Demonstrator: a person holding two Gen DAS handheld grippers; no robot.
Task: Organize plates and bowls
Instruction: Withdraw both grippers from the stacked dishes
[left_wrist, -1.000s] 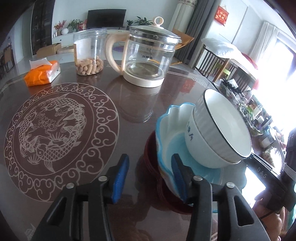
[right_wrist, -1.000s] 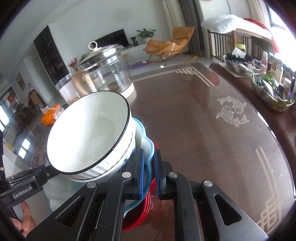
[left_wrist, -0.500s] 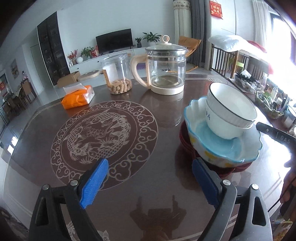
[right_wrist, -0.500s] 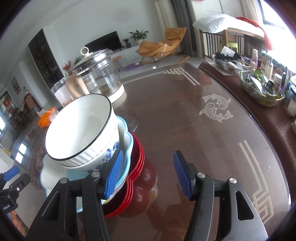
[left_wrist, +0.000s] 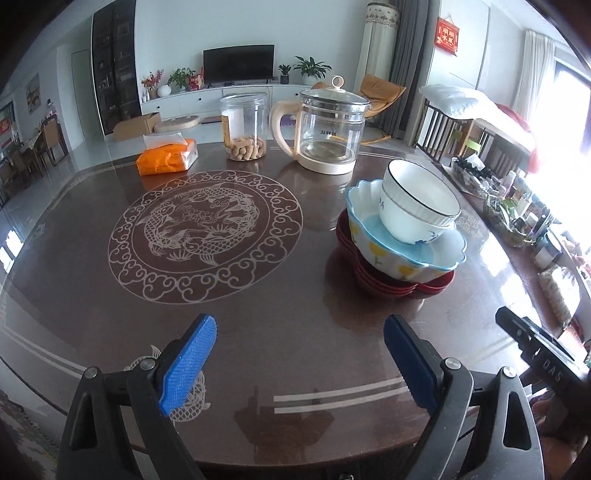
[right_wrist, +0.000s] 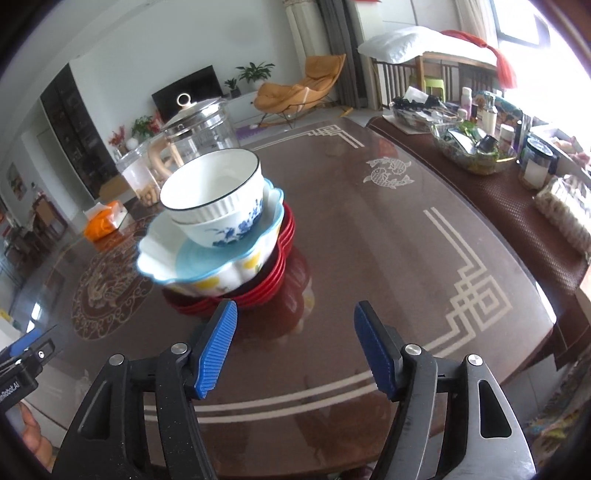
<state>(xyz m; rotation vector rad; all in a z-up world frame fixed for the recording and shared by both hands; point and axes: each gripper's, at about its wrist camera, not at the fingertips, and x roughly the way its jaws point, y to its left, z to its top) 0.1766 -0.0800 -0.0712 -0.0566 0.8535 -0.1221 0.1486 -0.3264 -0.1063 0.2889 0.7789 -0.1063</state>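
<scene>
Centrally on the right half of the glossy brown worktop (left_wrist: 258, 350) stands a stack of crockery. At its base lie lobed red plates (left_wrist: 391, 286), shiny and shallow, nested one on another. On them sits a scalloped bowl (left_wrist: 388, 254) with a wavy blue-edged rim, pale blue inside and white with yellow spots outside. Inside it a white bowl painted with blue flowers (right_wrist: 229, 229) carries a ribbed white bowl (left_wrist: 421, 206) with a thin dark rim, smooth and glazed within; the pair leans against the scalloped bowl's far wall.

The left tongs (left_wrist: 295, 354) are spread wide with nothing between them, their ridged blue pads (left_wrist: 188, 360) on black plastic arms, well back from the stack near the worktop's edge. The right tongs (right_wrist: 293, 347) are likewise wide apart and empty, just short of the red plates in the right wrist view.

Beyond, a glass kettle (left_wrist: 328, 129) with a cream base and handle and a knobbed lid stands beside a clear plastic jar (left_wrist: 243, 125) of tan, finger-shaped snacks, and an orange tissue pack (left_wrist: 166, 158) lies to the left. A pale carved fish medallion (left_wrist: 205, 232) ringed with scrolls marks the worktop's middle.
</scene>
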